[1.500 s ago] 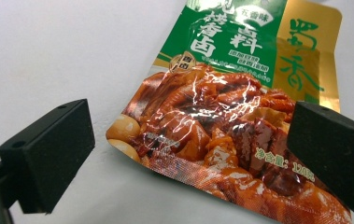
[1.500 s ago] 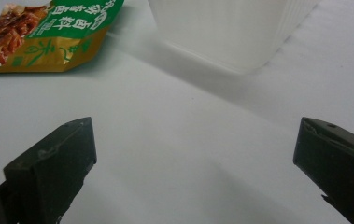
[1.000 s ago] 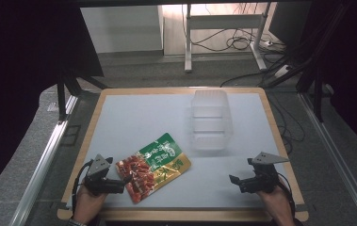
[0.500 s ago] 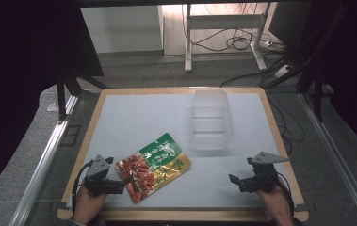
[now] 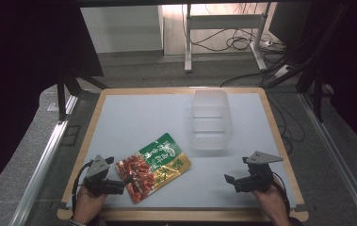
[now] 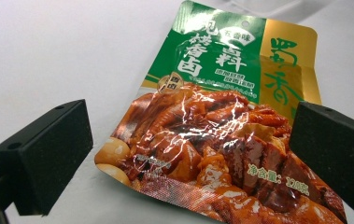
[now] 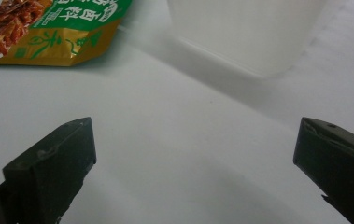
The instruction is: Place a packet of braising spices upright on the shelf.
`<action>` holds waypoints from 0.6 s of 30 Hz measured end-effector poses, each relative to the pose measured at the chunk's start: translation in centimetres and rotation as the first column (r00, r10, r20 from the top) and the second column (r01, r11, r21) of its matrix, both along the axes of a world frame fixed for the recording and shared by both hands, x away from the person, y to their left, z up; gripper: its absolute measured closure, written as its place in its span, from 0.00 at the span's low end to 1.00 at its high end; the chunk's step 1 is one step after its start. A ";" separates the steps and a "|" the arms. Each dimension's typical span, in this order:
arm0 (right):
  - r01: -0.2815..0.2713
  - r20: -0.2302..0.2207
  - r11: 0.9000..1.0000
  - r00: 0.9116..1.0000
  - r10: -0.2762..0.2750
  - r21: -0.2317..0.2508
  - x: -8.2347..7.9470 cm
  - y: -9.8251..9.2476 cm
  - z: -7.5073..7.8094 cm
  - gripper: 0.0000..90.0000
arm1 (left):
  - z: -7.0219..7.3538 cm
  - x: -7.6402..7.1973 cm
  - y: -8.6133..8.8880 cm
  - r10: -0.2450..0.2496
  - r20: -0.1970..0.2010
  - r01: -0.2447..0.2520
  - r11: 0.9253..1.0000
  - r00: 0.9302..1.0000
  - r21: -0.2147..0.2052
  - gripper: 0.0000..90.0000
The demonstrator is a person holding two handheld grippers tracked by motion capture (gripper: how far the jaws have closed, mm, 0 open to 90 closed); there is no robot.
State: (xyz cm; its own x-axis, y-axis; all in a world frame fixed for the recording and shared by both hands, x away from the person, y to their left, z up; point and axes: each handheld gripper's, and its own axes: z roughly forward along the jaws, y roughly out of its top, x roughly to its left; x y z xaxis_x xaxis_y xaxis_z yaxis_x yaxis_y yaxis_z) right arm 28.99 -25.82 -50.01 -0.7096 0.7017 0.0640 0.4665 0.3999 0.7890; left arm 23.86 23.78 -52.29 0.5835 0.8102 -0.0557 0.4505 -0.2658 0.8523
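Two grippers spread | left gripper (image 5: 125, 181) straddles pouch (image 5: 153, 166) corner, flat on counter (image 5: 133, 117) near bin (image 5: 210, 120) | right gripper (image 5: 231, 181) idle, well apart | we judge risk: glossy foil slips from pinch, pouch skids away.

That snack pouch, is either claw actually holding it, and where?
Nothing is held. The left gripper is open around the snack pouch's lower end; the right gripper is open over bare table.

A clear plastic container (image 5: 210, 120) stands on the white bench (image 5: 133, 117) with its wooden rim. Beyond it, cables (image 5: 232, 43) lie on the floor (near a metal frame's legs (image 5: 188, 42)).
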 end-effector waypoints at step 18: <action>-0.043 -0.024 0.998 0.999 0.045 0.045 0.5 1.8 -0.1 0.00 | -0.1 0.1 -0.1 0.002 -0.015 -0.002 1.000 1.000 0.014 0.00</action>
